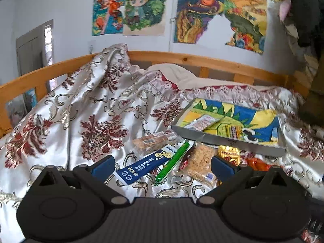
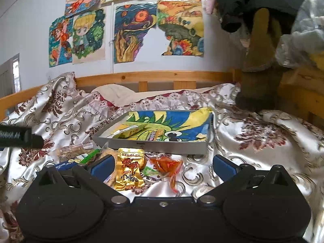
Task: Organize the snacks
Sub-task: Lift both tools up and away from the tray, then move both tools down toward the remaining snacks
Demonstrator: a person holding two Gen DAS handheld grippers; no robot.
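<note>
Your left gripper (image 1: 162, 167) is hanging wide open, gripping nothing, over the near snacks: a blue stick pack (image 1: 144, 167), a green tube (image 1: 174, 162) and a crumbly bar (image 1: 201, 163) are lying between its fingers on the satin bedspread (image 1: 81, 111). Your right gripper (image 2: 163, 167) is also spread wide and empty, framing a gold packet (image 2: 128, 169) and an orange wrapper (image 2: 168, 165). Just beyond, the grey tray (image 2: 162, 144) is sitting tilted, its near wall facing you, with open bedspread to its right. Two or three packets are lying inside; their labels are blurring out. The wooden bed rail (image 2: 154, 76) is closing off the far edge.
</note>
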